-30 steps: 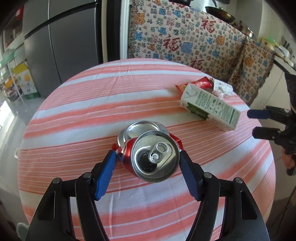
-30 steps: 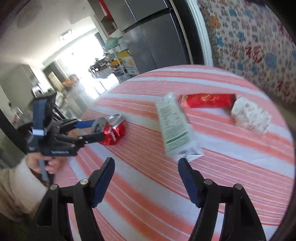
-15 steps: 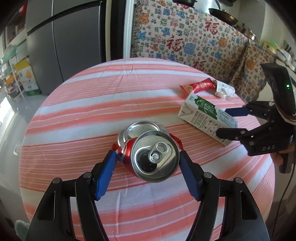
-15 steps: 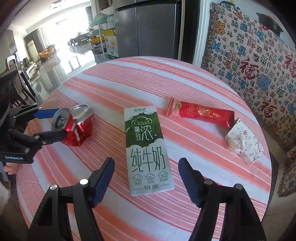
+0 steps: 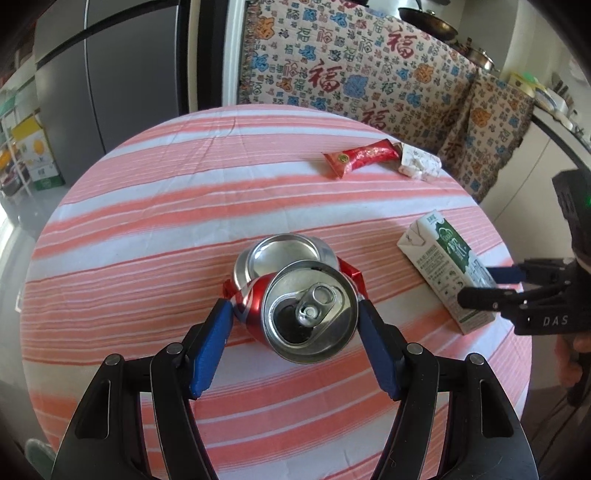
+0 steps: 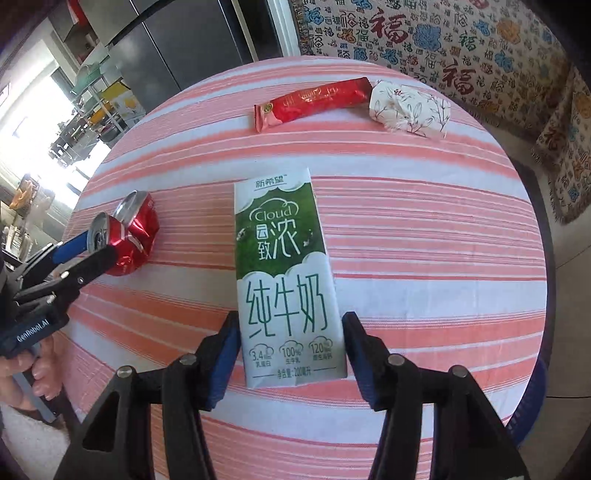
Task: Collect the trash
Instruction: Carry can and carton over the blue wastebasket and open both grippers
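Home kitchen-dining room, grey double-door fridge at upper left, round bench under a pink-striped cloth, patterned throw behind, pans on a counter at upper right

Round table under a pink-and-white striped cloth; behind it a dark grey double-door fridge and a wall-side unit draped in a patterned throw printed with red characters plus blue and orange motifs. A wok and other cookware sit on the counter above the throw, white countertop far right. Left side: shelving with boxes, a yellow-and-green carton on a glossy pale floor, and strong daylight blowing out the far room.
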A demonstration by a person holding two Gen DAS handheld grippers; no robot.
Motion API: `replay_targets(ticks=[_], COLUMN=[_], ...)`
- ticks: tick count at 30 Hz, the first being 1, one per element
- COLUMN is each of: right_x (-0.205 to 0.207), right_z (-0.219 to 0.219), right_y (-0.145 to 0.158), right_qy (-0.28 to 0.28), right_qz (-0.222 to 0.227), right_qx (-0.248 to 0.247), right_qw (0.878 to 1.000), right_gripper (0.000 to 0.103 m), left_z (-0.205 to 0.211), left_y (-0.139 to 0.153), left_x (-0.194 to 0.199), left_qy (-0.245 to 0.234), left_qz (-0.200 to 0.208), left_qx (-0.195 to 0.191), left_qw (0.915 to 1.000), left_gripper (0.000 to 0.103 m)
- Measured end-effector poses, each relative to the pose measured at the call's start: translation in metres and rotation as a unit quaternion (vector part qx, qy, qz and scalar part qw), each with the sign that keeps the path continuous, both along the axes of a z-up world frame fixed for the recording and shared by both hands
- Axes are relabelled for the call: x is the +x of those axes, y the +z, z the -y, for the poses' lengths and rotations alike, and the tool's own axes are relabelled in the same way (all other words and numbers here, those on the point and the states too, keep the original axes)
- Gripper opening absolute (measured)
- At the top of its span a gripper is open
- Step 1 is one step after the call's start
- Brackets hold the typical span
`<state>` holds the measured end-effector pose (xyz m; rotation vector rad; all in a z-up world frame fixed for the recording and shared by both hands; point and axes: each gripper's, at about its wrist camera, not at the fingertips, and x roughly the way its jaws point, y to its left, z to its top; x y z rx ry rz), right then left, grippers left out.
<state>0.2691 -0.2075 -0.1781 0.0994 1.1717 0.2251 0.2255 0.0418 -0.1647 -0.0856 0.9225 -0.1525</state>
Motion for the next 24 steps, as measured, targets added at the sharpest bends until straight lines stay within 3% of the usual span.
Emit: replay_targets(ticks=[2, 8, 9, 10, 16, 24], right_x=[0.008, 0.025, 0.026, 0.026, -0.003, -0.037], right_z=[-0.005, -0.032, -0.032, -0.031, -0.015, 0.026], right_y=[0.008, 0.005, 0.005, 0.006, 0.028, 0.027], right_qy=[0.013, 0.046, 0.044, 0.042, 0.012, -0.023], right_qz=[0.012, -0.001, 0.004, 0.005, 0.036, 0.029], right_qx=[-0.033, -0.090, -0.087, -0.086, -0.051, -0.033], right_qw=[0.999, 0.995, 0.995, 0.995, 0.998, 0.999], right_gripper=[0.068, 0.069, 0.064, 0.048, 0.047, 0.047], left_z=[0.004, 0.014, 0.016, 0.018, 0.036, 0.076], left_y=[0.000, 0.000, 0.000, 0.001, 0.013, 0.015], left_x=[-0.002, -0.004, -0.005, -0.007, -0.020, -0.047], left_qy=[-0.002, -0.015, -0.018, -0.021, -0.045, -0.074], left_qz=[-0.001, 0.001, 0.002, 0.004, 0.016, 0.012], left_qx=[0.005, 0.019, 0.020, 0.020, 0.017, 0.006], left_qw=[1.0000, 0.9997, 0.9996, 0.9996, 0.9987, 0.9972], left_gripper=[0.070, 0.070, 0.070, 0.070, 0.070, 0.069])
